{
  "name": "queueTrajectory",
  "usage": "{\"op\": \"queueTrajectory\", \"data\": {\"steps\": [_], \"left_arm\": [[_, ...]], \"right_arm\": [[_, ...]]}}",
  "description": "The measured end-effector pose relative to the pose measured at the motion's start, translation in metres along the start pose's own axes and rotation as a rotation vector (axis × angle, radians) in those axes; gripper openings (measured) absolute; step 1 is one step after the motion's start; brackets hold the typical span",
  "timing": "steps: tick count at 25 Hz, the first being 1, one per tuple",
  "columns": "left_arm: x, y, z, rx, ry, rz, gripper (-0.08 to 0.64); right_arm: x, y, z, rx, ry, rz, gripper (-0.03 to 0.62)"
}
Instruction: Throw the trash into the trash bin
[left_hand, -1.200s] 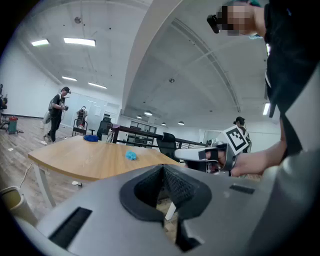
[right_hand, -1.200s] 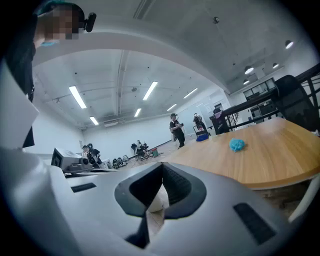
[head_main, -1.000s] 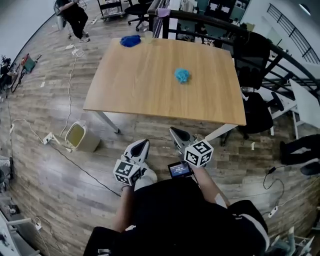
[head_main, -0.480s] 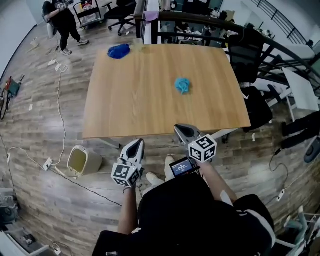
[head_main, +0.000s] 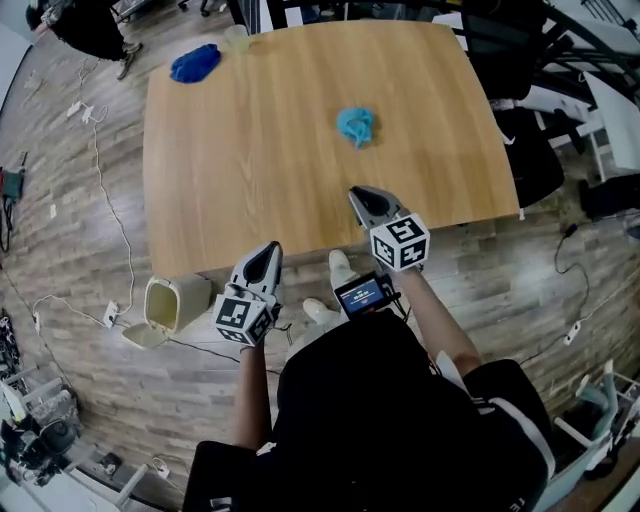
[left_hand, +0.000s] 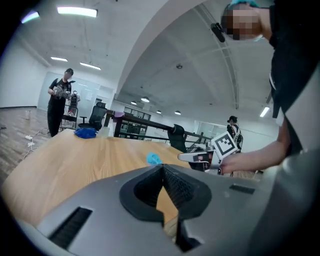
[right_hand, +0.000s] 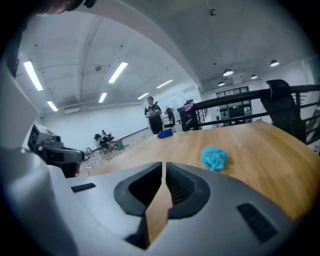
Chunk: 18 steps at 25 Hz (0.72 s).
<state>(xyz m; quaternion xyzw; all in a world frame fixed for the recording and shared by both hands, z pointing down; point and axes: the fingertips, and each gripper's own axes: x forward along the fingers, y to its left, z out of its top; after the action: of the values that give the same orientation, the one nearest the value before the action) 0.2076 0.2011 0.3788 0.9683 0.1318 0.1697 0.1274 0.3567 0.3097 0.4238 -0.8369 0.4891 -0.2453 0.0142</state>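
**Hidden or cut off:** the tabletop loses its far edge at the top of the head view. The holder's torso covers the floor nearest the camera. A standing person at the far left corner is cropped.

**Hard to read:** the trash bin sits on the floor by the tabletop's near left corner. Its lid seems swung open sideways, though the view is too small to be sure.

**Task item:** the blue trash wad lies alone on the tabletop, right of centre, well clear of every edge. It is lumpy, with no plain long axis.

**Other items:** a darker blue item and a pale cup sit at the far left corner.

**Room:** bare wood surrounds the wad. Cables cross the floor on the left, and chairs crowd the right.

**Left gripper**: at the near edge, jaws closed together, holding nothing.

**Right gripper**: over the near tabletop and pointing toward the wad but apart from it, jaws pressed together and empty.
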Motion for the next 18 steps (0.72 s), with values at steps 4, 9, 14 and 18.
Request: {"op": "queueTrajectory", "data": {"steps": [4,9,14,18], "left_arm": [[0.032,0.006,-0.017,0.010,0.078,-0.025,-0.005],[0.052,0.019,-0.035,-0.025,0.140,-0.015,-0.005],[0.064,0.047,-0.037,-0.058,0.133,0.006,-0.005],[0.066,0.058,-0.030,-0.076,0.105,0.029,-0.005]], "right_arm": [[0.048,-0.062,-0.016,-0.029,0.047,-0.086,0.154],[0.104,-0.141,-0.026,-0.075,0.109,-0.223,0.219],[0.151,-0.185,-0.030,-0.072,0.178,-0.315,0.221],[0.162,-0.197,-0.043,-0.113,0.279,-0.382,0.071]]}}
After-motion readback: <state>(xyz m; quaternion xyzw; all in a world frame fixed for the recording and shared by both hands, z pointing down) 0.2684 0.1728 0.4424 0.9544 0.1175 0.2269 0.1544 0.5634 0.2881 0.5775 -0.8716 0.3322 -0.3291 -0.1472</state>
